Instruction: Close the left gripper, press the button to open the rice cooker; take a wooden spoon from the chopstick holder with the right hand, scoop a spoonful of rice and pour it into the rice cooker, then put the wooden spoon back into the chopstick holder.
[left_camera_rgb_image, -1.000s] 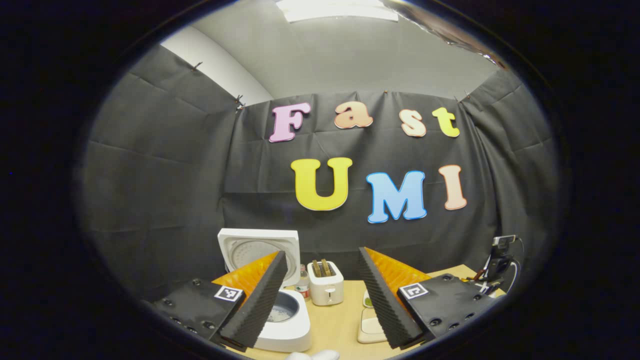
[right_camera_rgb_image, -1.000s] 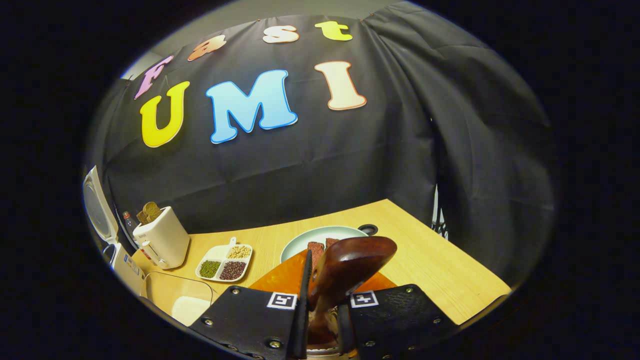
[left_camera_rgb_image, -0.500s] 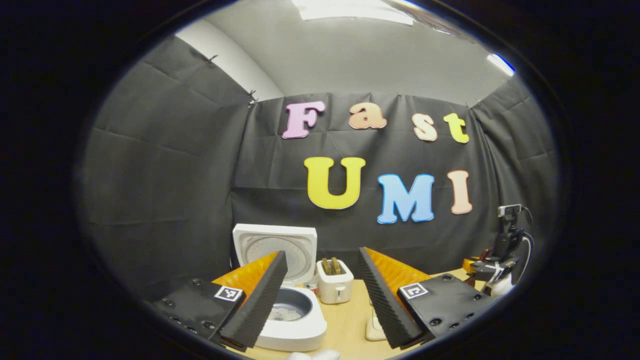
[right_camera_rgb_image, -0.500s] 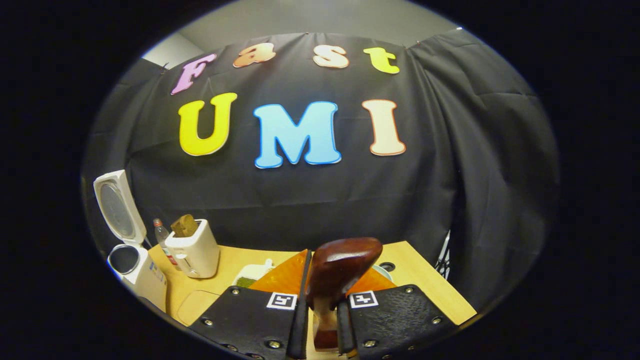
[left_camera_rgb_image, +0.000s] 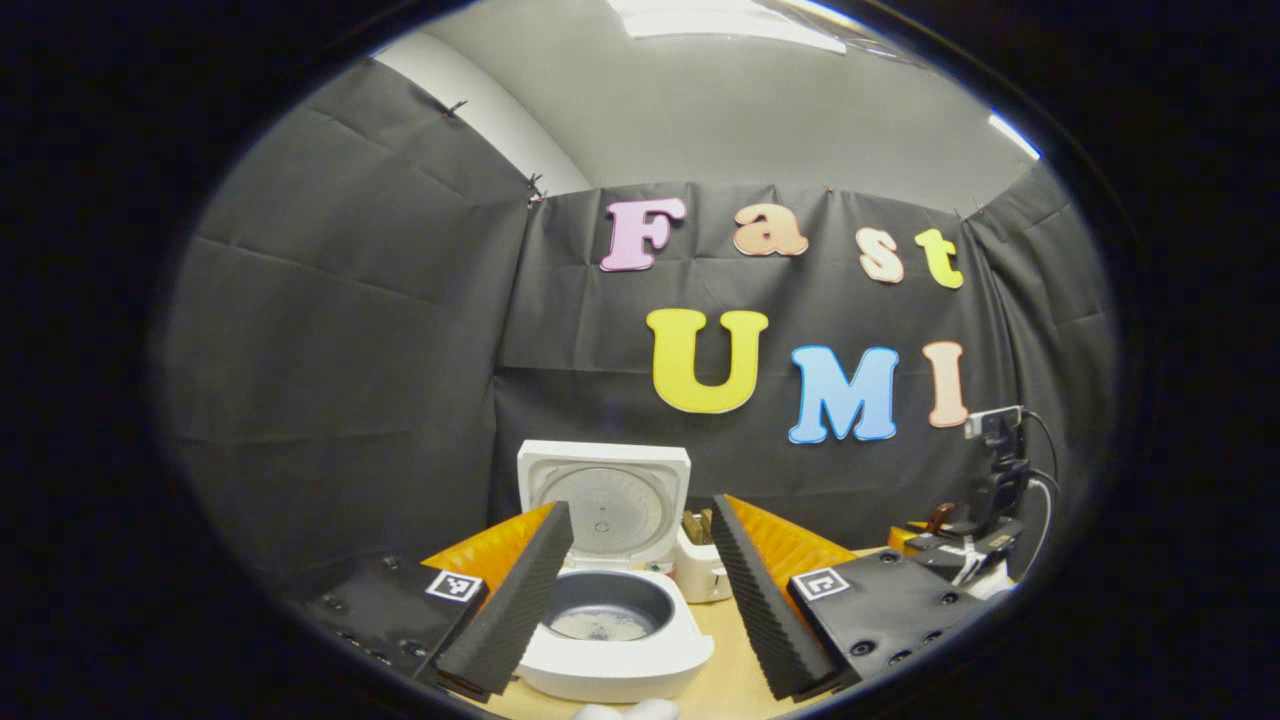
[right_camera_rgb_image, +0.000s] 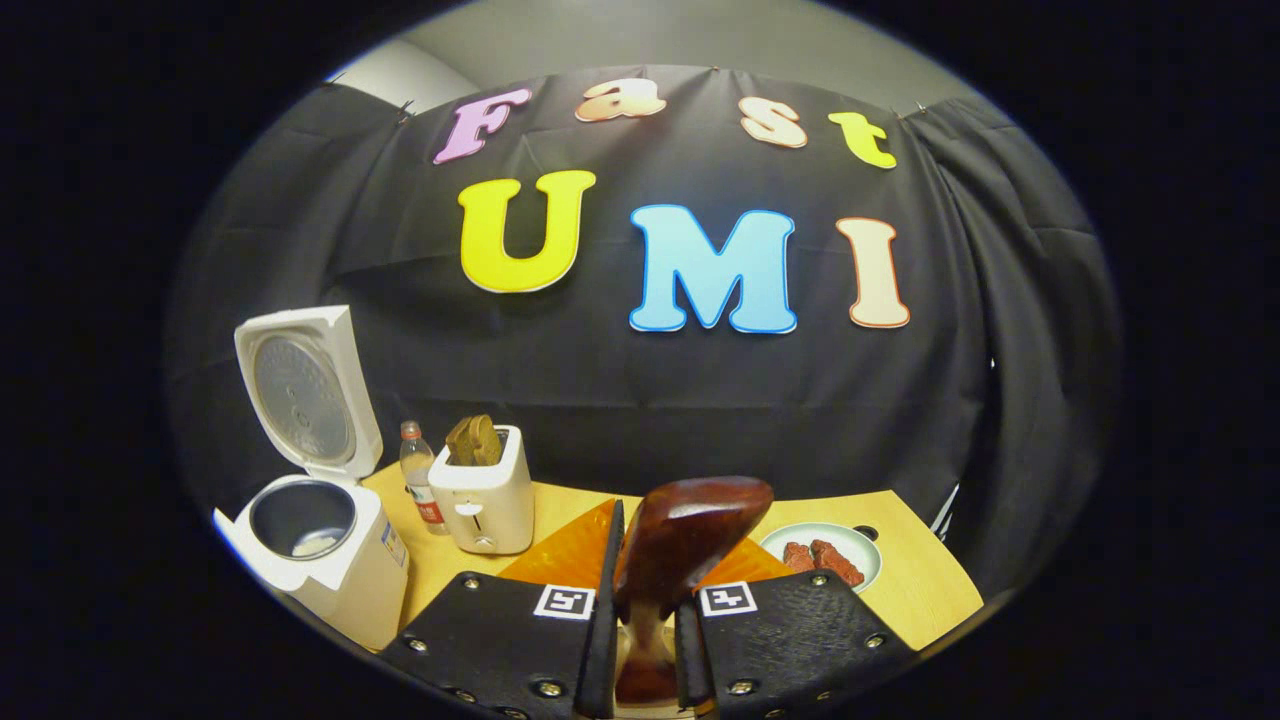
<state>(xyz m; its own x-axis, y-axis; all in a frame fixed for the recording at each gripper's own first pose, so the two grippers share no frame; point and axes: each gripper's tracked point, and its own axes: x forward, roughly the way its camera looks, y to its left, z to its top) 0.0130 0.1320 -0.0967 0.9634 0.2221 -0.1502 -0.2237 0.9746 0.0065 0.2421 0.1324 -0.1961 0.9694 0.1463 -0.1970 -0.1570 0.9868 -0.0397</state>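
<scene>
The white rice cooker (left_camera_rgb_image: 640, 655) stands open in the left gripper view, its lid (left_camera_rgb_image: 605, 495) upright and a little rice in the grey pot (left_camera_rgb_image: 612, 615). My left gripper (left_camera_rgb_image: 640, 510) is open and empty, and the cooker sits between its fingers, farther off. In the right gripper view my right gripper (right_camera_rgb_image: 648, 565) is shut on the handle of a dark wooden spoon (right_camera_rgb_image: 690, 530), whose bowl stands up above the fingers. The rice cooker (right_camera_rgb_image: 320, 560) is at the lower left there, well apart from the spoon. The right gripper (left_camera_rgb_image: 960, 545) appears small at the far right of the left gripper view.
A white toaster (right_camera_rgb_image: 485, 490) with bread stands right of the cooker, with a small bottle (right_camera_rgb_image: 415, 480) between them. A plate (right_camera_rgb_image: 868, 565) with red pieces lies on the wooden table (right_camera_rgb_image: 920, 595) to the right. The toaster (left_camera_rgb_image: 700, 570) also sits behind the cooker.
Both views swung left. The cooker came to the middle between the left fingers and looks nearer. The right gripper, still holding the spoon, turned toward the cooker, which looks bigger; the bean tray left its view.
</scene>
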